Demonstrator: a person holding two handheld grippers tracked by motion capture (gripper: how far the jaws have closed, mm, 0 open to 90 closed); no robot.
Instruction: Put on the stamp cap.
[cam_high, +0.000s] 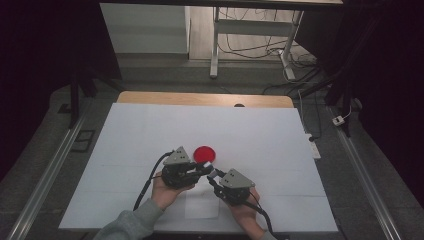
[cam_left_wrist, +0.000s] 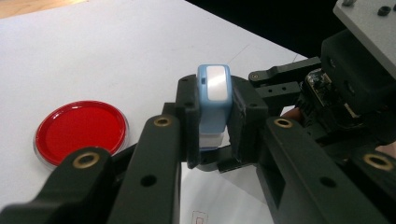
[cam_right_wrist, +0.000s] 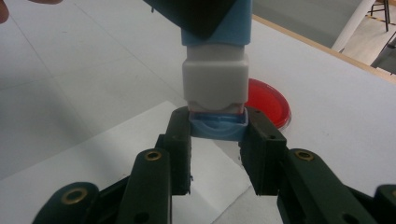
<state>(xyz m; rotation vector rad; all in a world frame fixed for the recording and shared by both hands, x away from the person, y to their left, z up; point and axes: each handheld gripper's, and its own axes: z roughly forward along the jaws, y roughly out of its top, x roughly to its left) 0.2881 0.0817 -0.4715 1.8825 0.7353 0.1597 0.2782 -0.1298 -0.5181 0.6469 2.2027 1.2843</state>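
no readable text anywhere; a tiny red mark on the paper sheet (cam_left_wrist: 201, 205) under the left gripper (cam_left_wrist: 212, 121) is illegible.

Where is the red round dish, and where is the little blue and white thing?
red round dish (cam_left_wrist: 80, 131), left gripper view, middle of its red face
blue and white thing (cam_right_wrist: 215, 77), right gripper view, its white middle block

Black two-jaw tongs (cam_high: 202, 169) with brass rivets, grey three-cornered top plates, trailing black cables; a grey sleeve (cam_high: 131, 223).
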